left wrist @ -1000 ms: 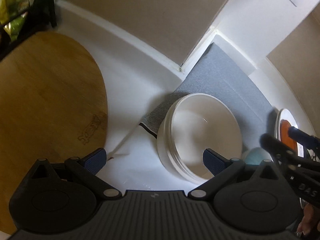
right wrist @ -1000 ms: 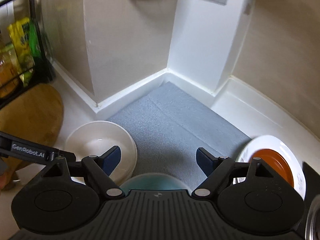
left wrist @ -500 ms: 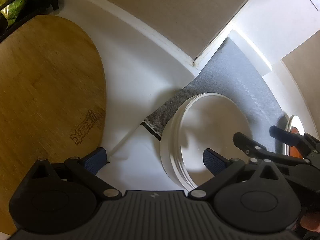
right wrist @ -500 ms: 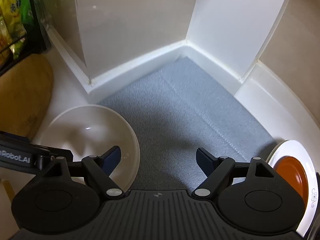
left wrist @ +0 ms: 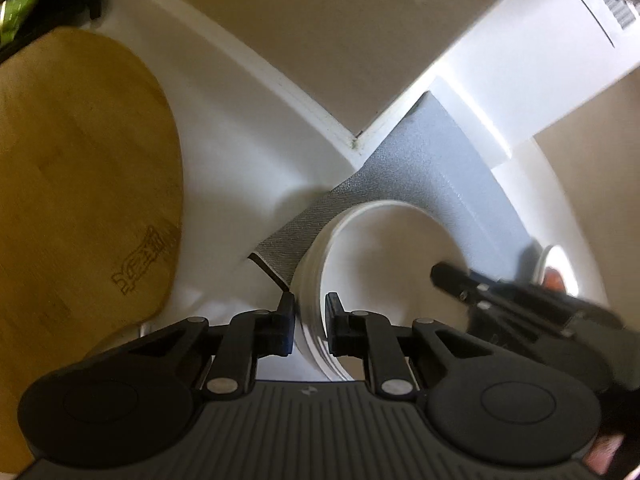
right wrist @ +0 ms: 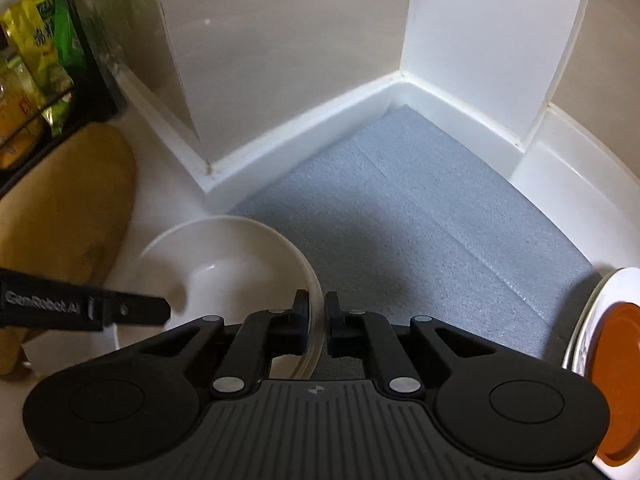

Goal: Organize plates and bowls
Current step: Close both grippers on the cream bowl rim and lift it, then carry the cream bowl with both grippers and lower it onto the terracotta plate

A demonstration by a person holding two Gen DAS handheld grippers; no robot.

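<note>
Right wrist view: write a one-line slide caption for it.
Right gripper clamps the near rim of the white bowl beside the grey mat; the left gripper holds the opposite side.

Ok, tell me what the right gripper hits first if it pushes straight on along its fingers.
The right gripper is already clamped on the white bowl's rim; beyond that it would probably meet the grey mat, though depth is unclear.
</note>
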